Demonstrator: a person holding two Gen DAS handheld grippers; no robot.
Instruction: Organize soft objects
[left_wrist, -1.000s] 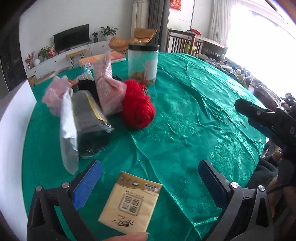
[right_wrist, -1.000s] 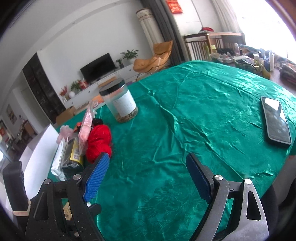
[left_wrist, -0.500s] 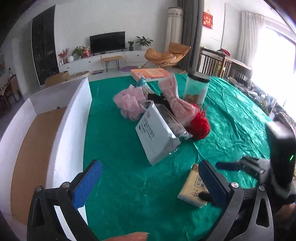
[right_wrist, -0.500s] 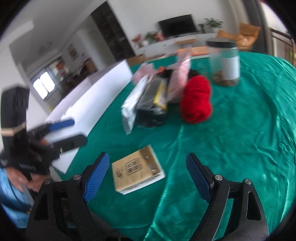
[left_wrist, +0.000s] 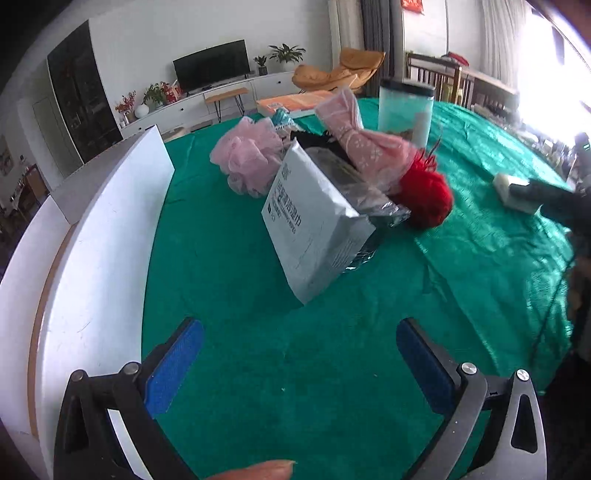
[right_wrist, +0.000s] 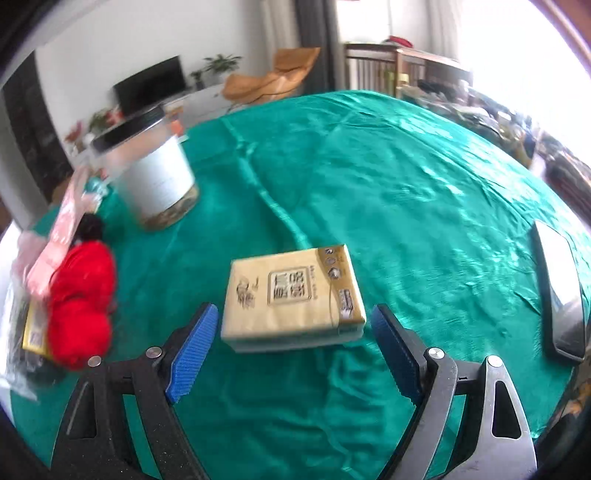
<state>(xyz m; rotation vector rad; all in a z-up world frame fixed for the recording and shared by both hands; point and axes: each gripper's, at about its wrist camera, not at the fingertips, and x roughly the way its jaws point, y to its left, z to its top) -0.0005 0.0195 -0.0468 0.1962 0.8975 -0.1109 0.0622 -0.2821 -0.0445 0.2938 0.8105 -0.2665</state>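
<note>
between the blue pads of your right gripper (right_wrist: 291, 343) lies the tissue pack (right_wrist: 293, 295), flat on the green tablecloth (right_wrist: 406, 192). the jaws stand wide open, wider than the pack, and hold nothing. push forward a little more so the pads flank the pack's short sides at mid-height, then close gently; it looks soft and will likely squash, so stop once it is firm. mind the phone (right_wrist: 561, 291) to the right, well apart but near the table's edge. your left gripper (left_wrist: 299, 365) is also wide open and empty, hovering over bare cloth beside the white box (left_wrist: 92, 280) on the left. farther off sit the silver wipes packet (left_wrist: 314, 221), red yarn (left_wrist: 424, 195), pink mesh sponge (left_wrist: 247, 155) and pink bag (left_wrist: 362, 147), all bunched together, with the jar (left_wrist: 404, 110) behind. the box is likely their destination.
</note>
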